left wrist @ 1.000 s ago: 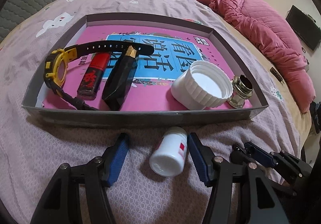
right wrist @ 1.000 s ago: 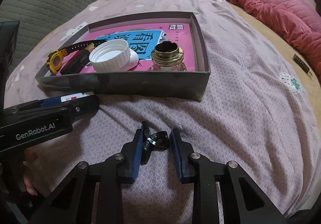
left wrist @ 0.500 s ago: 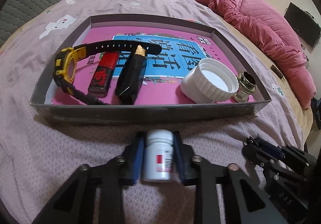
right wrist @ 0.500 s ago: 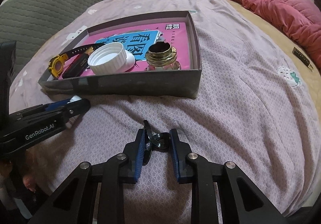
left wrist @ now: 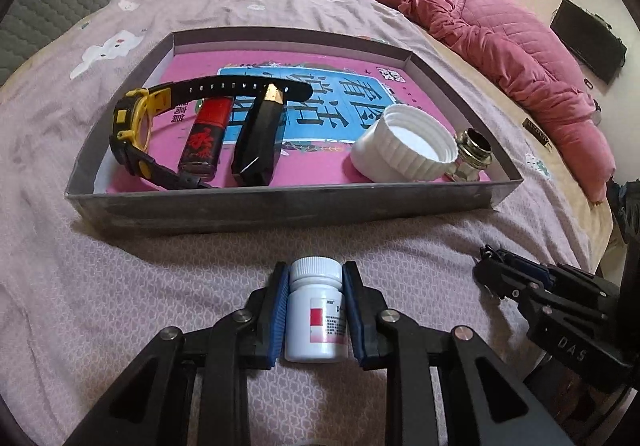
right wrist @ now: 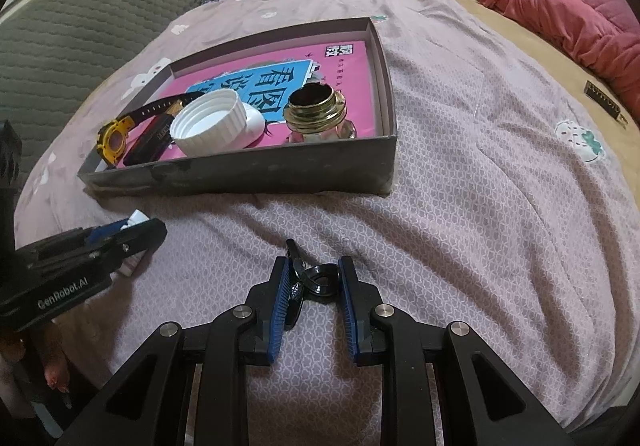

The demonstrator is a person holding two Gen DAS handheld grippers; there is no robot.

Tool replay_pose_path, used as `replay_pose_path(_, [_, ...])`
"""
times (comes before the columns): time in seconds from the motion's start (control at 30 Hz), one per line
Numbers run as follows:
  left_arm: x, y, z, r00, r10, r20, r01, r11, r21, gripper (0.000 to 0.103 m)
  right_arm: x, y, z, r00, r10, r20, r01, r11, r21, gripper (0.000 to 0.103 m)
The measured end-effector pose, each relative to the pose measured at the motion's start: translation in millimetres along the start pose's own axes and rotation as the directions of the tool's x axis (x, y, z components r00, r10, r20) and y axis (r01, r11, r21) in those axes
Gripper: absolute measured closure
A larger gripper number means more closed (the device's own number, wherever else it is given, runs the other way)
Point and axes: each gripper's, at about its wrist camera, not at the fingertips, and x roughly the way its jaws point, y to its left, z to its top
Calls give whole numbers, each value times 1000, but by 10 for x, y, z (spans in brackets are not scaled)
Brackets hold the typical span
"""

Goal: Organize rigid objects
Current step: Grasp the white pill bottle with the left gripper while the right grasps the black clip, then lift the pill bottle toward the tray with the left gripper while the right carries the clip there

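My left gripper (left wrist: 314, 310) clamps the small white plastic pill bottle (left wrist: 316, 316) and my right gripper (right wrist: 312, 286) pinches the black clip (right wrist: 310, 280), both bound for the shallow grey cardboard tray (left wrist: 280, 206).

Your left gripper (left wrist: 316, 308) points down and forward at the bedcover, its blue pads having just closed onto the sides of a small white bottle (left wrist: 316, 320). Your right gripper (right wrist: 314, 294), angled down the same way just beside it, has its blue pads pinched on a small black clip (right wrist: 316, 280). Your fingertips (right wrist: 56, 376) show beneath the left gripper.
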Motion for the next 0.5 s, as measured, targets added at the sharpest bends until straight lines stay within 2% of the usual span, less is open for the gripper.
replay_pose_path(0.5, [-407,21,66,993,-14,115,13,1000,8,76,-283,33,65,993,7,118,-6,1000,-8,79])
